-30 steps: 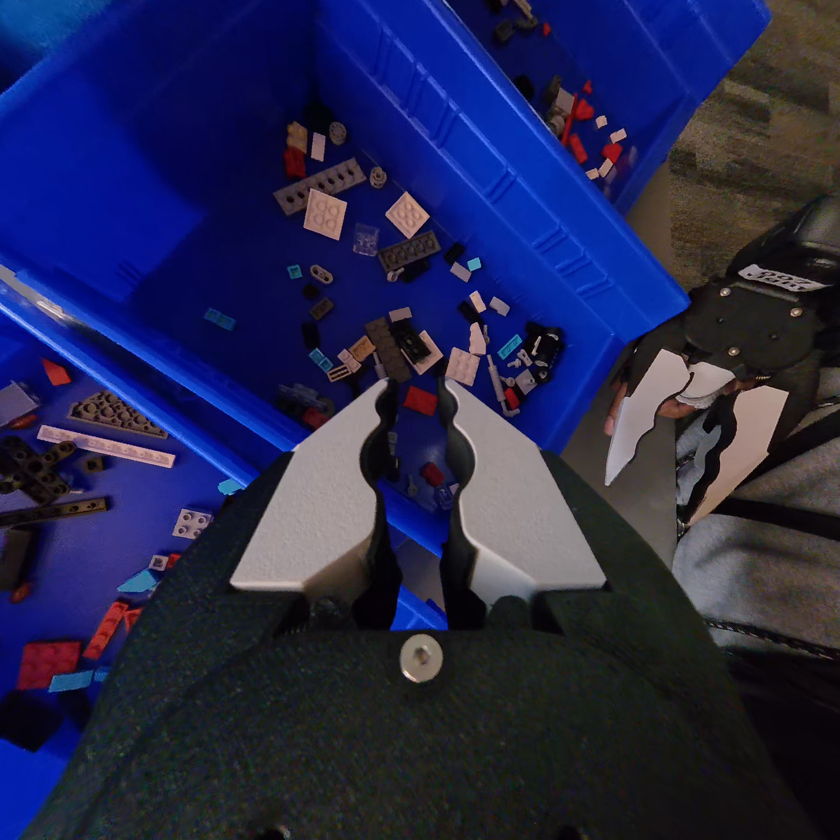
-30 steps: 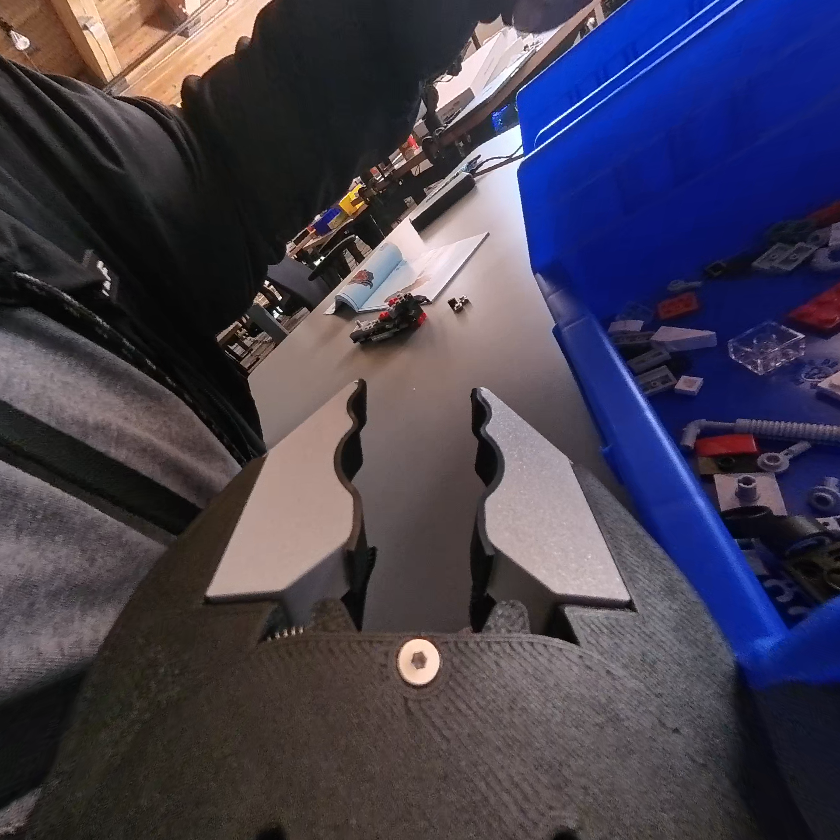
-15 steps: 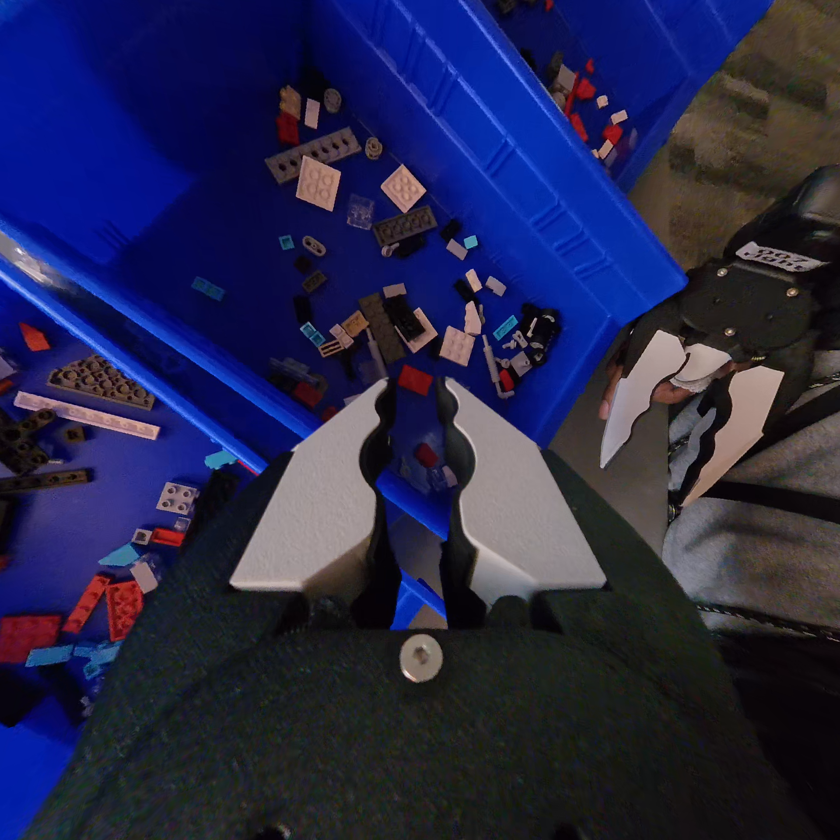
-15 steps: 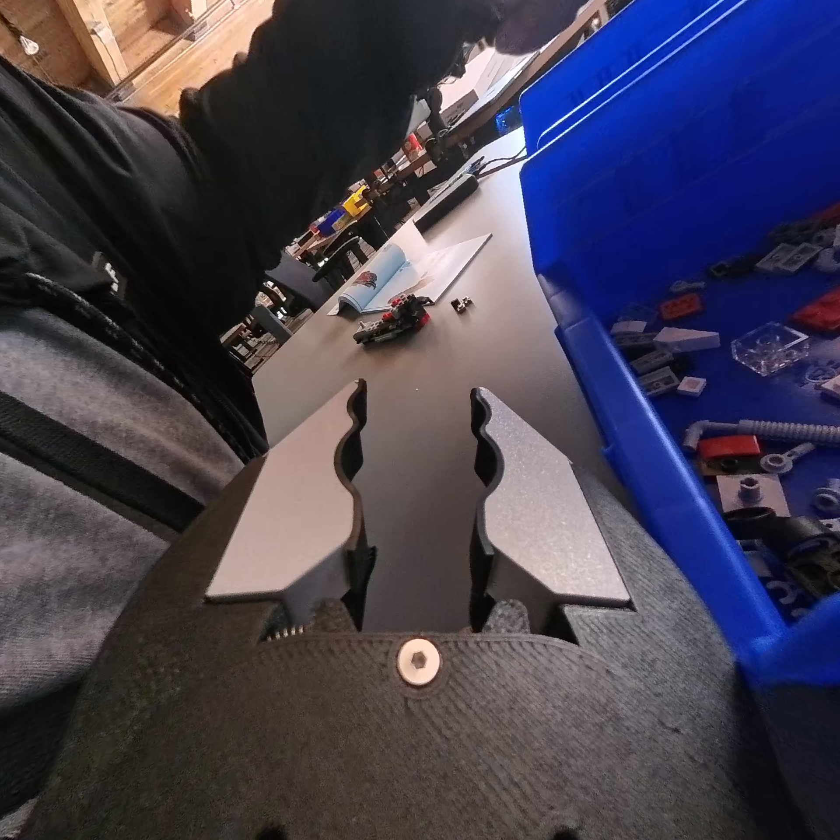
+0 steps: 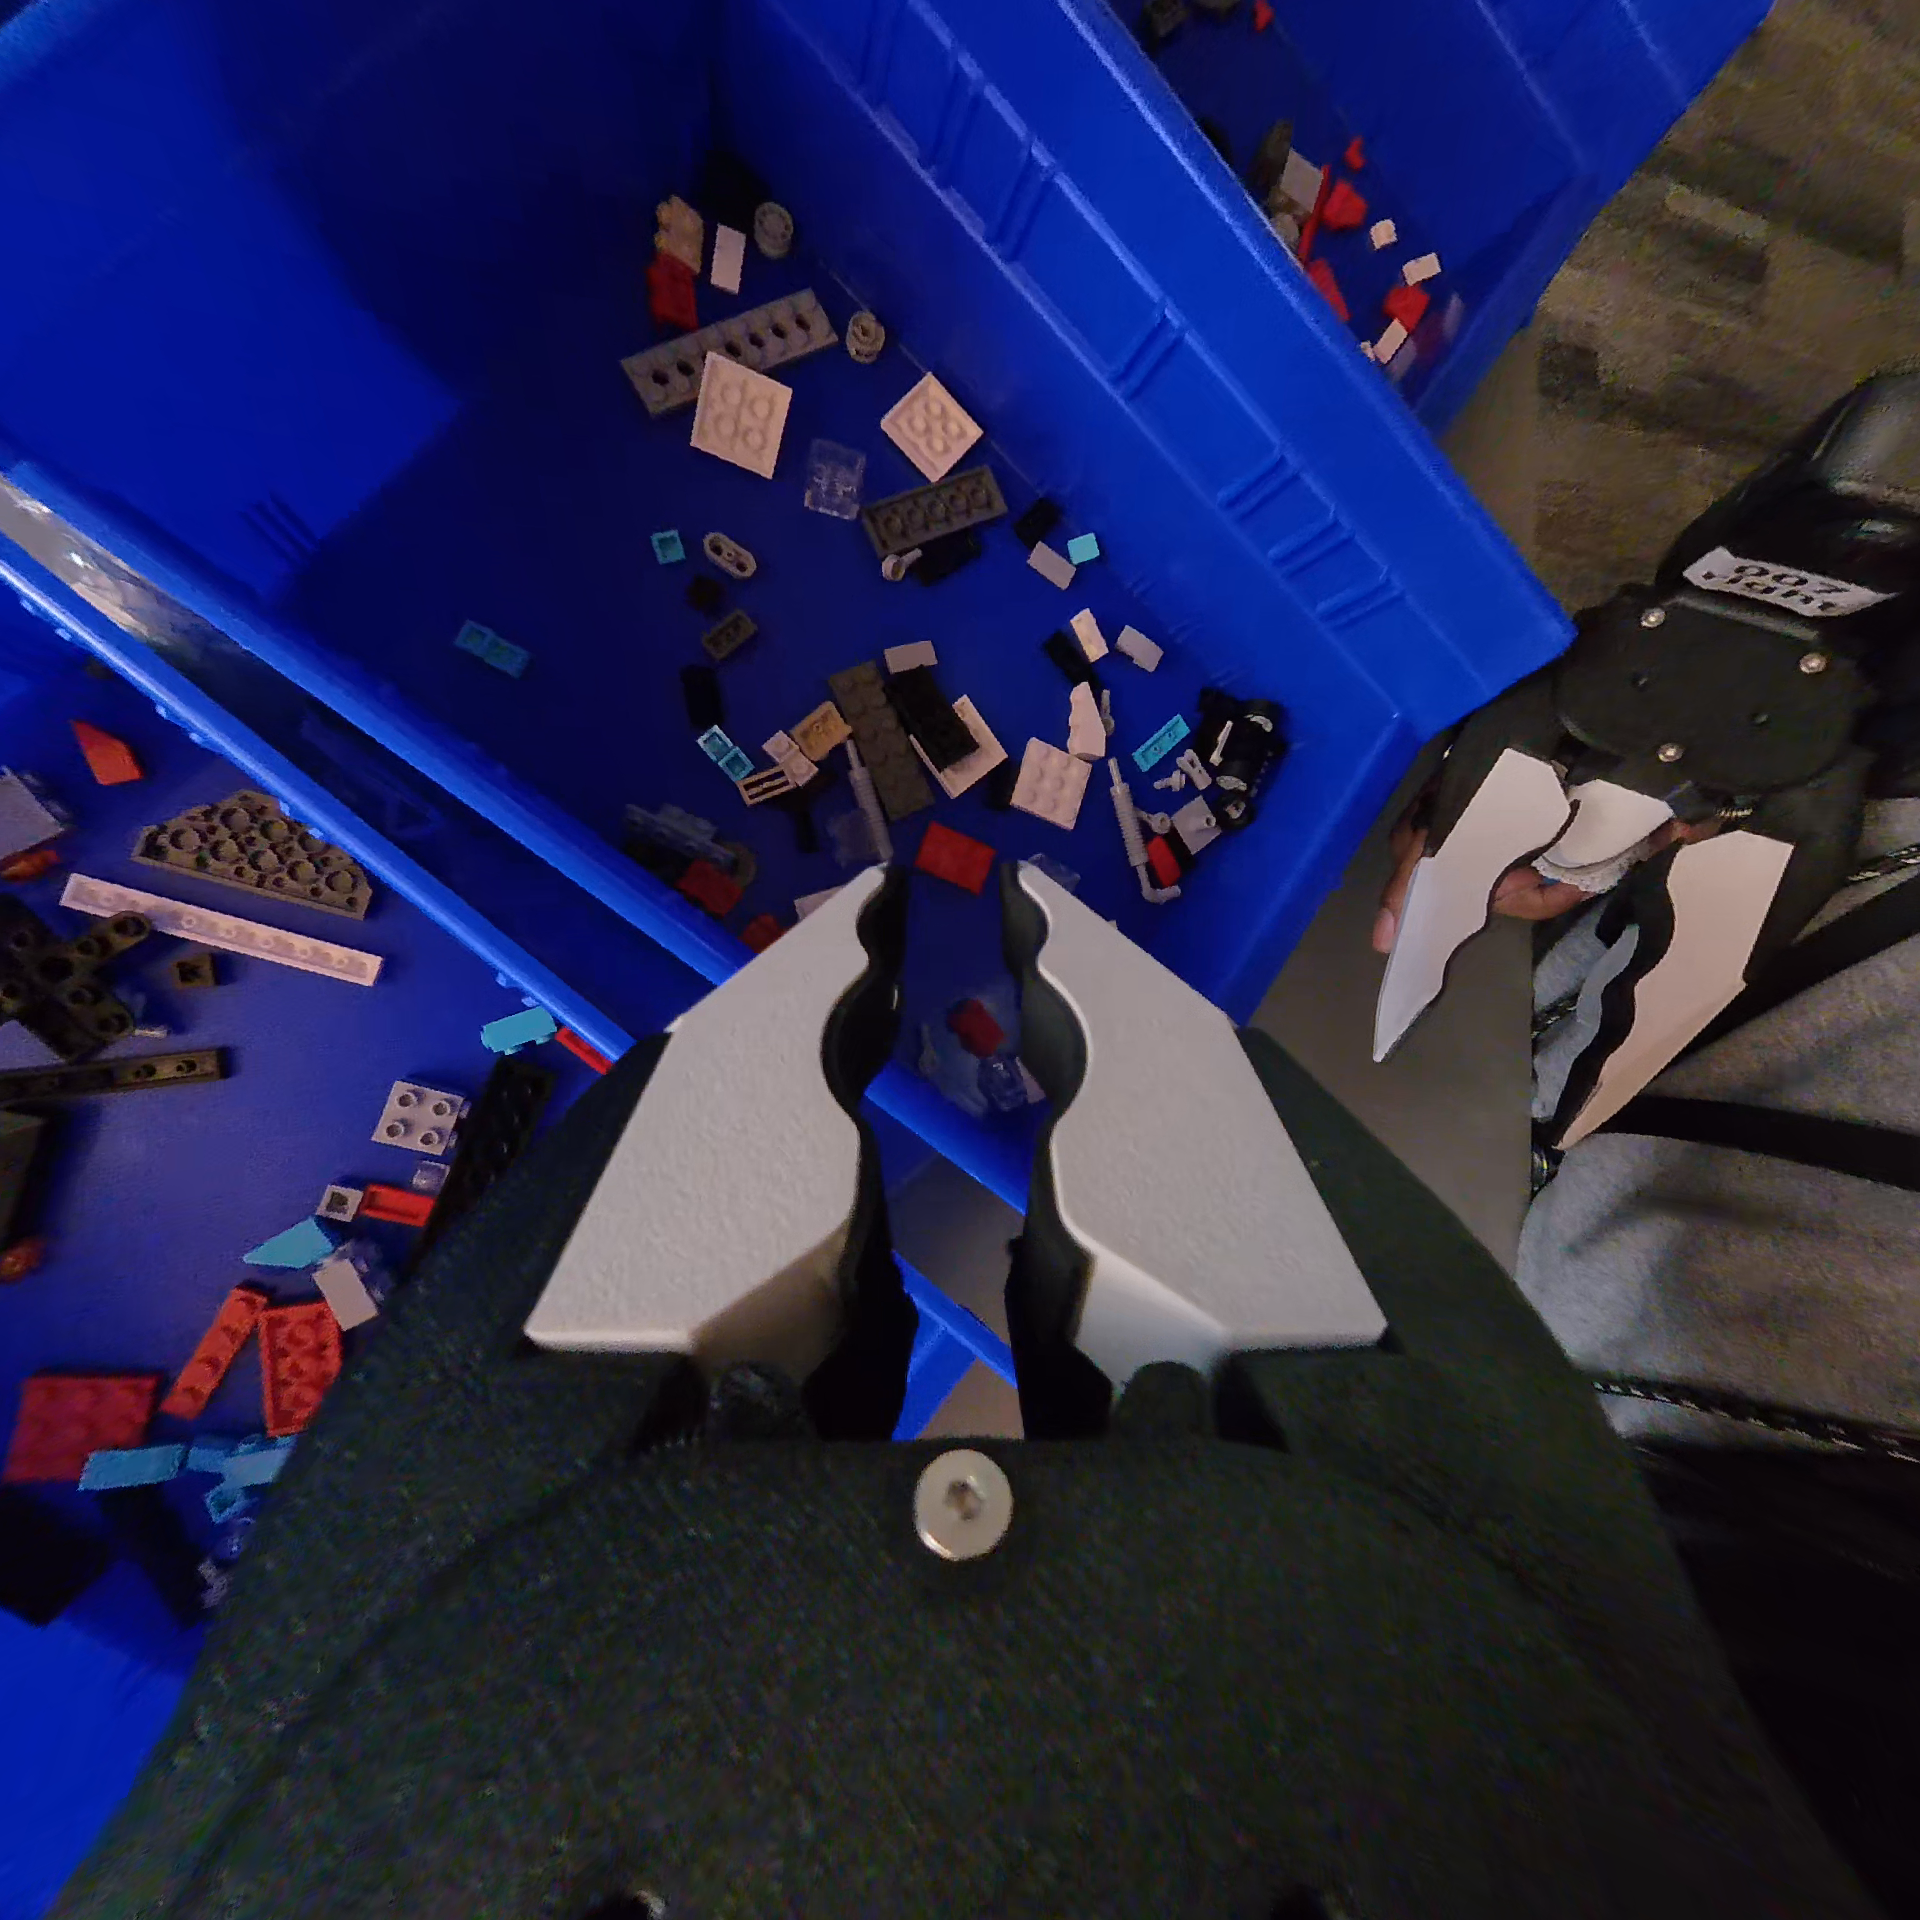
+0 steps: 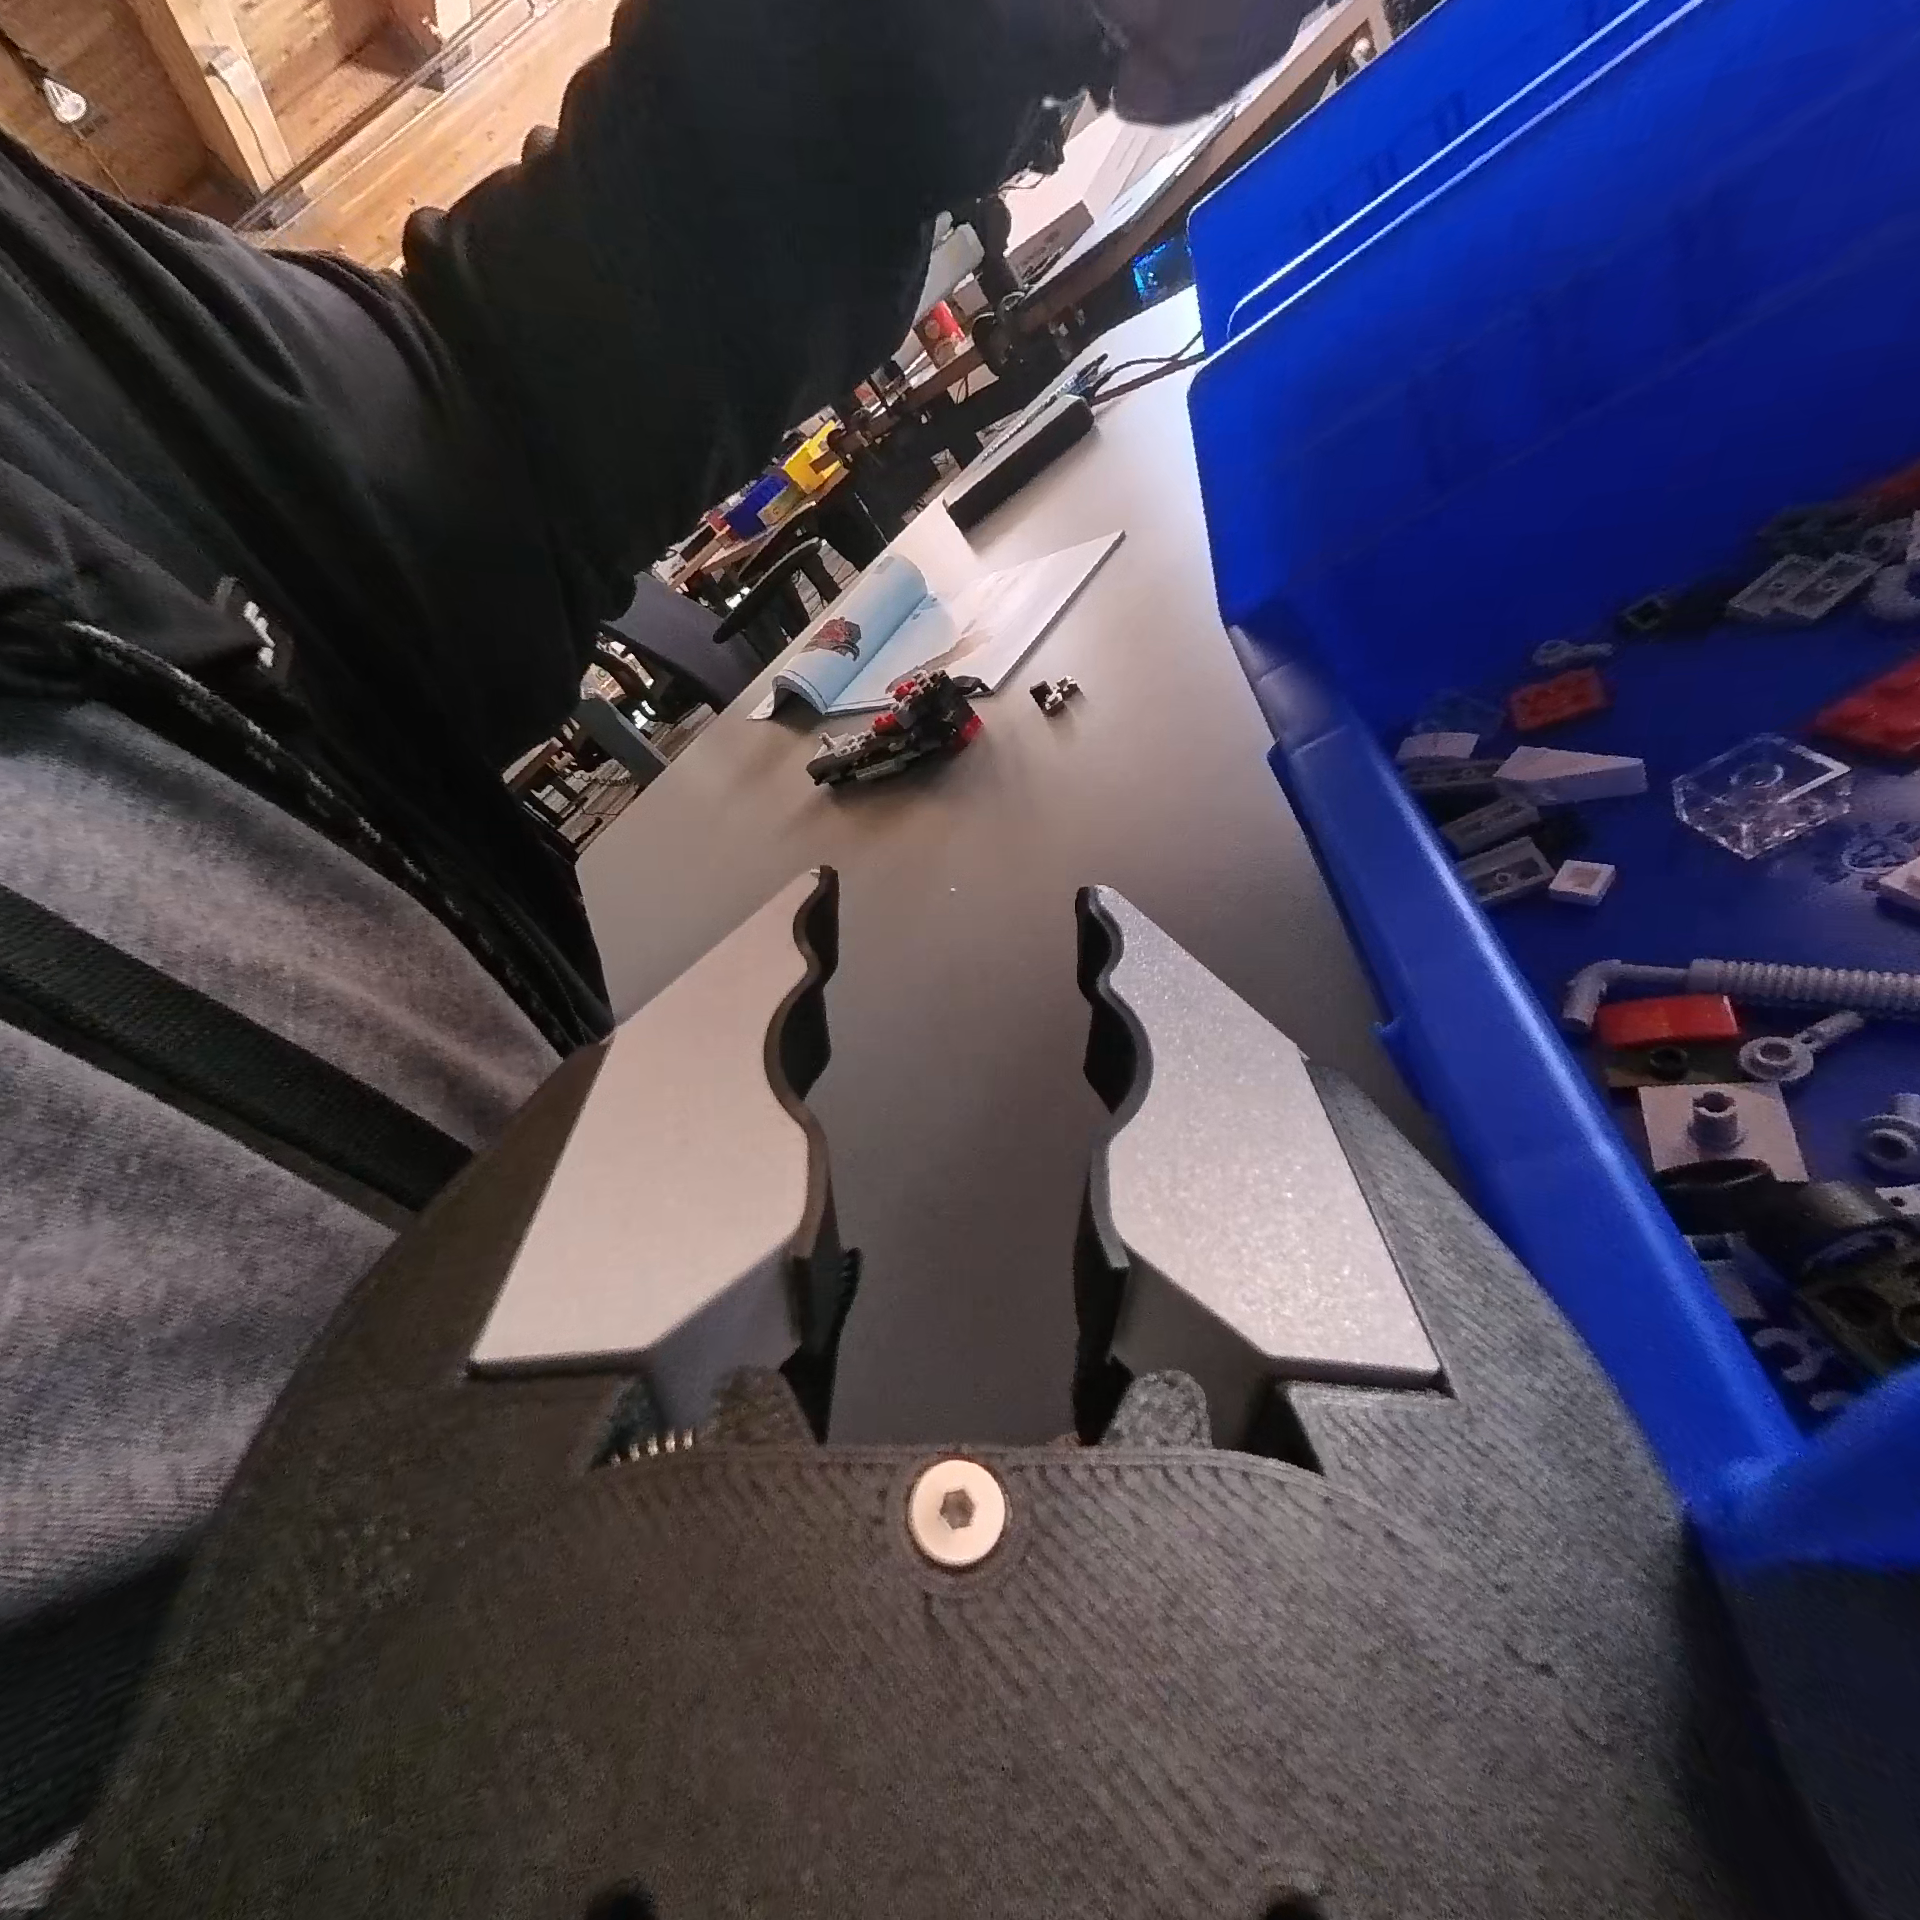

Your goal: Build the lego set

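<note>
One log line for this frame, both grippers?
left gripper open, empty, over blue bin | right gripper open, empty, above table | model untouched

Loose lego pieces [image 5: 914, 717]: red, grey, black, white, teal and clear plates and small parts, scattered flat on the floor of a blue bin [image 5: 1226, 436], thickest toward its near corner. Partly built model [image 6: 899, 727]: black, red and grey, upright on the table [image 6: 1091, 810] beside an open instruction booklet [image 6: 935, 623].

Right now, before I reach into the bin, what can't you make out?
- Left wrist view: bricks near the middle bin's front wall, hidden behind the left gripper's fingers.
- Right wrist view: what the partly built model lacks, too small; the open booklet's pages, too far.
- Right wrist view: the bin's far contents, cut off by the edge.
</note>
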